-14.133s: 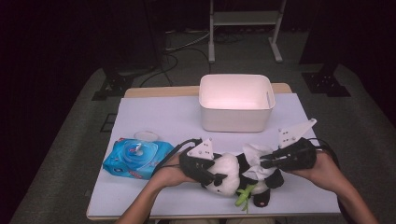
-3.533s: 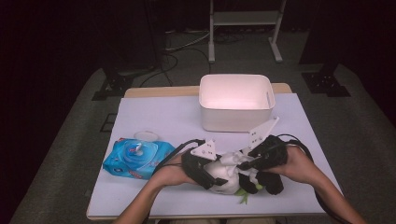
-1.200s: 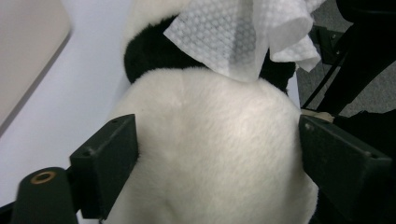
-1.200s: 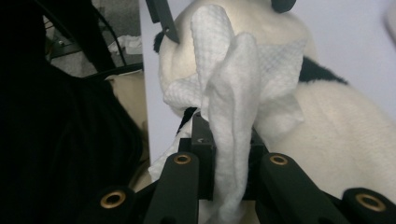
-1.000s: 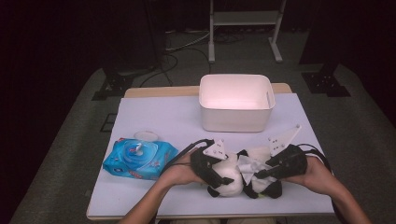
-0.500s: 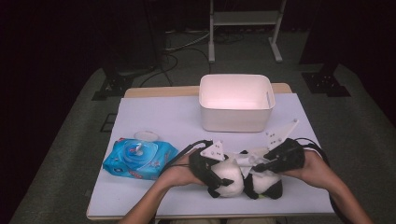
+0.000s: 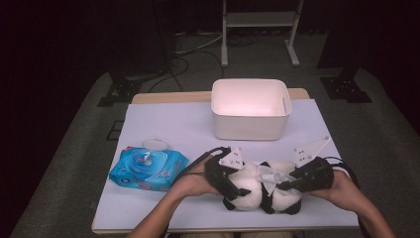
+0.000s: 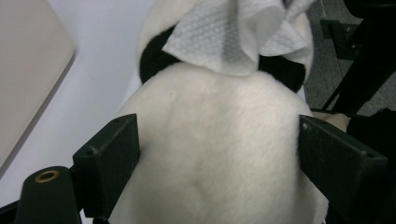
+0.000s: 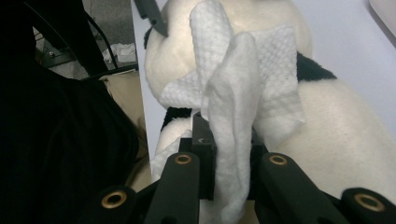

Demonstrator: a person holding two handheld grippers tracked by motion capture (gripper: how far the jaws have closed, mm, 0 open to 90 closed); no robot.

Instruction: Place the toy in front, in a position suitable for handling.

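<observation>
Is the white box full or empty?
Empty, as far as shows. The high view looks down into the box and its inside is plain white, with the panda and wipe out on the table.

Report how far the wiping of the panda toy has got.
Done: a wet wipe is out of the blue pack and gripped by the right tool. In hand: the wipe lies on the plush panda, whose white body sits between the left tool jaws, which have just been opening. Left: any further wiping; the white bin looks empty.
</observation>
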